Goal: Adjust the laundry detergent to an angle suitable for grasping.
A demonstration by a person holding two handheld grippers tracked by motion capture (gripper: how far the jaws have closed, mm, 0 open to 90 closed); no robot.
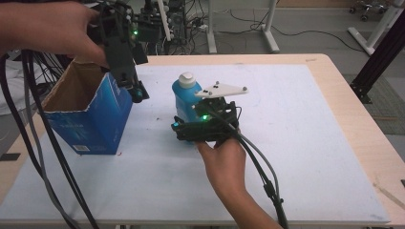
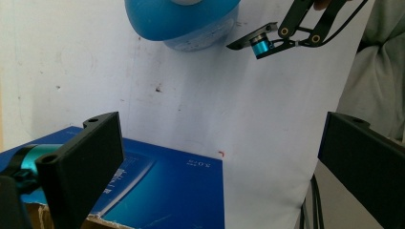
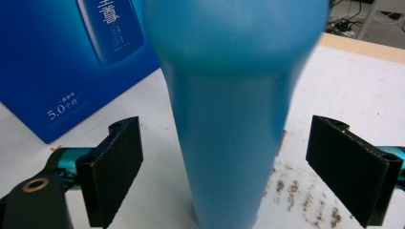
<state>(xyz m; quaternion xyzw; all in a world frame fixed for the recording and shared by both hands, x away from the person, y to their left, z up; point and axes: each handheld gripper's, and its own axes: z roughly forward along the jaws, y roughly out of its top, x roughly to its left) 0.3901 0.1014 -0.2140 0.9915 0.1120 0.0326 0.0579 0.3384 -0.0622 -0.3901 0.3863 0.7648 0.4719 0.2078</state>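
A blue bottle (image 1: 185, 95) with a white cap stands upright on the white mat (image 1: 286, 143) near the table's middle. My right gripper (image 1: 186, 130) is low at the bottle's base. In the right gripper view the bottle (image 3: 229, 119) rises between the two pads with a gap on each side, so the right gripper (image 3: 224, 171) is open. An open-topped blue carton (image 1: 95, 119) stands at the left. My left gripper (image 1: 136, 90) hovers over its right top edge. In the left gripper view this gripper (image 2: 222, 162) is open above the carton (image 2: 167, 186), with the bottle (image 2: 184, 21) farther off.
Thick black cables (image 1: 43, 157) hang down the left side past the carton. The mat covers most of the wooden table (image 1: 334, 76) and has small brown specks (image 3: 296, 191) near the bottle. A black frame (image 1: 382, 52) stands off the table's right side.
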